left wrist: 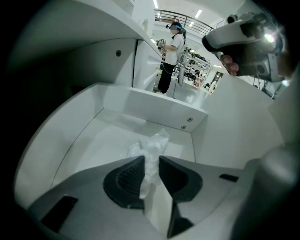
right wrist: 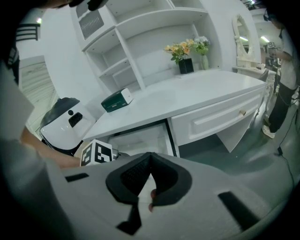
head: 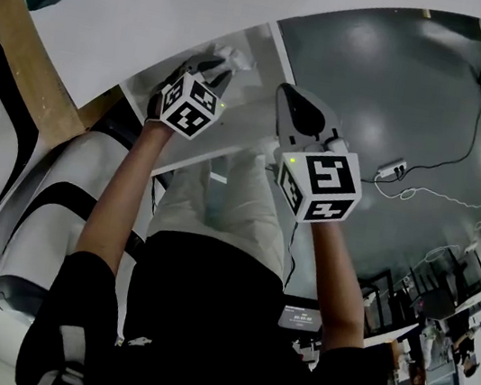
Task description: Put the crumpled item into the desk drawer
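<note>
Pinching the crumpled item (left wrist: 152, 143), a wad of thin clear film, between the narrowly parted jaws of the left gripper (left wrist: 151, 163), at the lower centre of the left gripper view. Clamping on a thin tail of the film, with the fuller, puffed part sticking out beyond the jaw tips. Hanging inside the walls of the open drawer (left wrist: 154, 104), over the middle of its pale floor; being unclear from these views whether touching that floor. Showing, in the head view, the same gripper reaching in under the white desk (head: 206, 17) at the upper left of the frame. Holding the right gripper (right wrist: 149, 161) outside the drawer, to its right in the head view, jaws closed together on nothing.

Judging the film as very light, soft and springy: likely crushing flat under any grip, unlikely breaking, possibly clinging to the rubber pads on release. Judging any bunched fold as a fair place for taking hold, with a deeper bite on the thick middle giving a surer grip than the thin tail. Probably needing only a parting of the jaws, and perhaps a small shake, for dropping it in.
</note>
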`<state>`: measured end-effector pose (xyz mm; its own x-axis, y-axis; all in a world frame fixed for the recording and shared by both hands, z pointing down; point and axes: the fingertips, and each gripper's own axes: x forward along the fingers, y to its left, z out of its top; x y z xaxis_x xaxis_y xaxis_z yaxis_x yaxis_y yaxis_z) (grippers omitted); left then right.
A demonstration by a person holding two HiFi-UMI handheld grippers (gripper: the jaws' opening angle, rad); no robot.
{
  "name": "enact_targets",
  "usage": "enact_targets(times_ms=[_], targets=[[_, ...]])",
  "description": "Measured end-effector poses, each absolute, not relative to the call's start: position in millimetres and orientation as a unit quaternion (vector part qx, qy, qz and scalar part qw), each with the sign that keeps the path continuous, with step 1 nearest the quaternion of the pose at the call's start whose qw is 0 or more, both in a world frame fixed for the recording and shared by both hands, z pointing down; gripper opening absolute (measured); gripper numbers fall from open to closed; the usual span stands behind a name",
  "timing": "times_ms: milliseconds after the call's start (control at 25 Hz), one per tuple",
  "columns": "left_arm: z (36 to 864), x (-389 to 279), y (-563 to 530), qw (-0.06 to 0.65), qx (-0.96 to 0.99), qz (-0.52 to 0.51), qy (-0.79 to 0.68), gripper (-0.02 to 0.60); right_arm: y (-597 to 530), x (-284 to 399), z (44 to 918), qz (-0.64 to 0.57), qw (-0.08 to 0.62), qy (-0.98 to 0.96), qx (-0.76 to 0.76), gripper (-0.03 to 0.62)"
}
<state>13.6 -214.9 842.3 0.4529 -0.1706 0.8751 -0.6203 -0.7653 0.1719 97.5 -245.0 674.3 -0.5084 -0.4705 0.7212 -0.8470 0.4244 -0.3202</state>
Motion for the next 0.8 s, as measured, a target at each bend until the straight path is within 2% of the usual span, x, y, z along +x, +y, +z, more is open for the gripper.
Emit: enact_targets(times_ms=[320,600,800], targets=[[843.2,14.8,-214.6,0.244,0.818,0.463,-0.240,0.094,-245.1,96.7,674.3,0.342,0.277,-0.799,0.411,-0.005],[842.7,13.7,-214.0,0.241,0.815,0.467,-0.244,0.145,-245.2,96.2,672.0,0.339,0.277,-0.798,0.413,-0.005],[838.5,13.5,-209.3,0.239,0.814,0.476,-0.233,0.149,-245.2,95.3,665.4,0.337,0.276,-0.799,0.415,-0.004]])
